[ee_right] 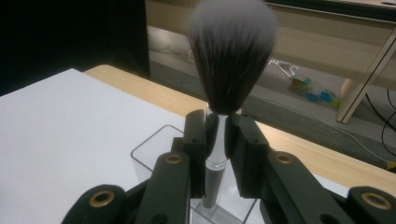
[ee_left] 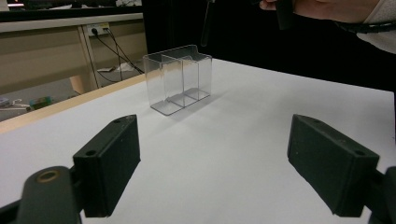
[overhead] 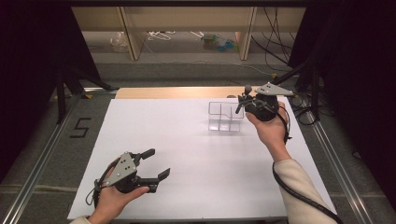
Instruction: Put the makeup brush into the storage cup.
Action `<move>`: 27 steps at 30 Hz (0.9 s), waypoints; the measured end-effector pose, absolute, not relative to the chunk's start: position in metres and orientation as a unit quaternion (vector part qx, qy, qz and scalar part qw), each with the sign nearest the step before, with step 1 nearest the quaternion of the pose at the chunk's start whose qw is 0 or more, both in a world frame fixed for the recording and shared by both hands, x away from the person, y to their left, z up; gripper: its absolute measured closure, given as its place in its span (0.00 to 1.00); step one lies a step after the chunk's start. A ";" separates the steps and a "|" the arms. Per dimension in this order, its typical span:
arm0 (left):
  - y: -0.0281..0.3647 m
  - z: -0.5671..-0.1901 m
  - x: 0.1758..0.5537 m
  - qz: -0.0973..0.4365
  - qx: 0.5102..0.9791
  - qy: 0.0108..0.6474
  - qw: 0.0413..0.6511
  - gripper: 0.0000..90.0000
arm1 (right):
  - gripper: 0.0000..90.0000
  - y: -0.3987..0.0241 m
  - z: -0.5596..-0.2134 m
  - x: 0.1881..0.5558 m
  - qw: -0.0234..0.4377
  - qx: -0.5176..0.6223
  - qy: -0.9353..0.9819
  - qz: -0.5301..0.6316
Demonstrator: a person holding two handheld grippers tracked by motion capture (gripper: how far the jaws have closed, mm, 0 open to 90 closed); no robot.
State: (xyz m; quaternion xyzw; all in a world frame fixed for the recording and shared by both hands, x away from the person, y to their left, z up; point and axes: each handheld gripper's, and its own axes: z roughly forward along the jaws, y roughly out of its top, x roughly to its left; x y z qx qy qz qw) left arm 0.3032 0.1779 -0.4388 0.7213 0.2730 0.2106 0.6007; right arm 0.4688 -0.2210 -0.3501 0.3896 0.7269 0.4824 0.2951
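A makeup brush (ee_right: pixel 223 98) with a dark bristle head and a silver and black handle stands upright between the jaws of my right gripper (ee_right: pixel 218 135), which is shut on its silver ferrule. Its handle end hangs over a compartment of the clear plastic organizer (ee_right: pixel 154 154). From above, my right gripper (overhead: pixel 246 100) is held in the air at the right rim of the organizer (overhead: pixel 225 116). My left gripper (overhead: pixel 158 165) rests low near the table's front left, open, nothing between its pads. Its own camera looks across the white table at the organizer (ee_left: pixel 178 77).
A white board (overhead: pixel 177 158) covers the table, with a wooden strip (overhead: pixel 177 92) along its far edge. Beyond stand wooden shelf legs (overhead: pixel 133 37) and cables on the floor. Metal rails run along both sides of the table.
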 end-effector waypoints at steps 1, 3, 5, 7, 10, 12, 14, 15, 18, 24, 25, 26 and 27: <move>0.178 -0.439 0.303 0.210 0.721 0.273 0.601 0.19 | 0.86 -0.221 -0.350 0.469 0.295 0.390 0.727 0.482; 0.178 -0.439 0.303 0.210 0.721 0.273 0.601 0.19 | 0.86 -0.221 -0.350 0.469 0.294 0.390 0.728 0.482; 0.178 -0.439 0.303 0.210 0.721 0.273 0.601 0.19 | 0.86 -0.220 -0.350 0.470 0.293 0.390 0.728 0.482; 0.178 -0.439 0.303 0.210 0.721 0.273 0.601 0.19 | 0.86 -0.220 -0.350 0.470 0.291 0.391 0.728 0.482; 0.178 -0.439 0.303 0.210 0.721 0.274 0.601 0.19 | 0.86 -0.220 -0.350 0.471 0.294 0.388 0.729 0.482; 0.178 -0.439 0.303 0.210 0.721 0.274 0.601 0.19 | 0.86 -0.220 -0.350 0.471 0.294 0.389 0.730 0.480; 0.178 -0.439 0.303 0.210 0.721 0.274 0.601 0.19 | 0.86 -0.220 -0.350 0.472 0.295 0.390 0.729 0.478; 0.178 -0.439 0.303 0.210 0.721 0.274 0.601 0.19 | 0.86 -0.220 -0.351 0.472 0.293 0.390 0.730 0.479; 0.178 -0.439 0.303 0.210 0.721 0.274 0.601 0.19 | 0.86 -0.219 -0.351 0.473 0.294 0.388 0.730 0.480; 0.178 -0.439 0.303 0.210 0.721 0.274 0.601 0.19 | 0.86 -0.219 -0.350 0.473 0.294 0.391 0.730 0.478; 0.178 -0.439 0.303 0.210 0.721 0.274 0.601 0.19 | 0.86 -0.219 -0.350 0.473 0.293 0.392 0.730 0.477; 0.178 -0.439 0.303 0.210 0.721 0.274 0.601 0.19 | 0.86 -0.219 -0.350 0.474 0.292 0.391 0.729 0.480; 0.178 -0.439 0.303 0.210 0.721 0.273 0.601 0.19 | 0.86 -0.219 -0.350 0.474 0.293 0.391 0.728 0.480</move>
